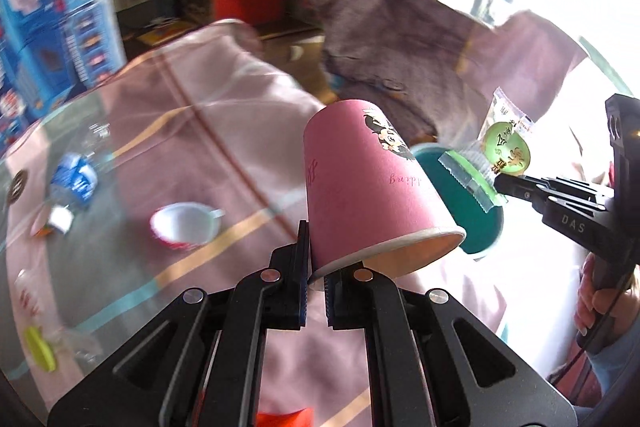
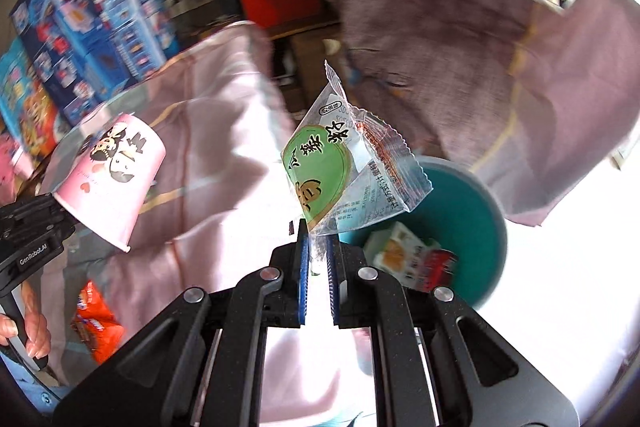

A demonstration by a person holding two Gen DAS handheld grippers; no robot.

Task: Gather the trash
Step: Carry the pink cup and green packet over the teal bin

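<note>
Carrying two pieces of trash at once, the person has both claws loaded and angled downward over the pink cloth-covered worktop (image 1: 192,131). The left claw (image 1: 317,281) is clenched on the rim of a pink paper cup (image 1: 360,183), pinching one wall of it so the cup juts up and away from the fingers, tilted, with its open mouth toward the camera and its base pointing away. The right claw (image 2: 317,247) is clenched on the bottom edge of a clear snack wrapper (image 2: 344,171) with a green label, which stands up from the fingertips. What the coming move turns on is where the teal bin (image 2: 472,211) lies: in the right wrist view it sits just beyond and to the right of the wrapper, its mouth open upward with a carton already inside, so the right claw looks the nearer of the two and would likely need only a short carry forward before letting go. In the left wrist view the bin (image 1: 460,211) shows behind and to the right of the cup, partly hidden by it, so the left hand seems to have farther to travel sideways. More litter remains on the worktop to the left: a blue crumpled packet (image 1: 76,183) and a small white cup (image 1: 186,225).
</note>
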